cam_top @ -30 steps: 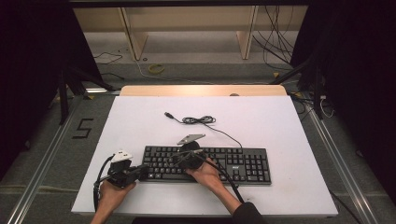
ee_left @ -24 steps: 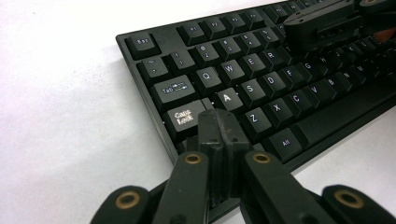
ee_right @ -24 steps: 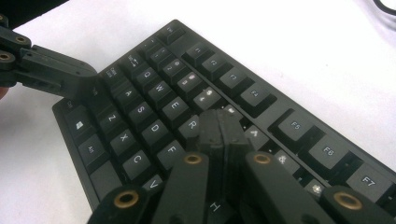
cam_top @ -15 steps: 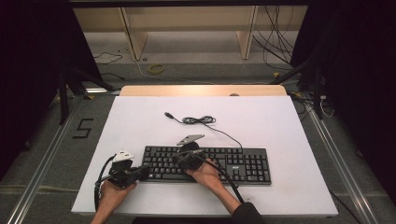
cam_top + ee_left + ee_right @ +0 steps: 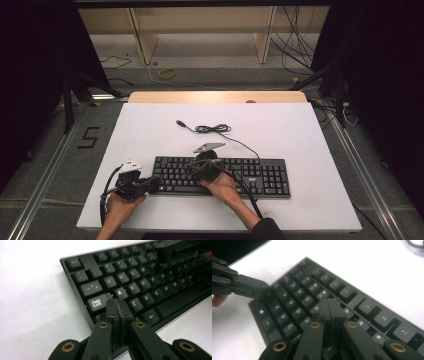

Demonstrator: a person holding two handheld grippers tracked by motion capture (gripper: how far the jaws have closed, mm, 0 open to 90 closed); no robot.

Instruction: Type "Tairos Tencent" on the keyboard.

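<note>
Both claws were pinched closed, empty: the left claw (image 5: 117, 305) at the black keyboard's (image 5: 260, 175) left end, the right claw (image 5: 331, 305) over its letter keys.

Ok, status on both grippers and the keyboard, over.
Left gripper shut, tip at keyboard's left end near Caps Lock. Right gripper shut, over the letter keys. Keyboard flat on table. Cable coiled behind, clear.

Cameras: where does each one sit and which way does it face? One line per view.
High view: above the person's side, looking forward and down on the white table; forearms, both hands show.
Left gripper view: rides the left gripper, shut, facing the keyboard left end.
Right gripper view: rides the right gripper, shut, over the letter keys.
Shared: the keyboard; the gripper views show each other's gripper.
</note>
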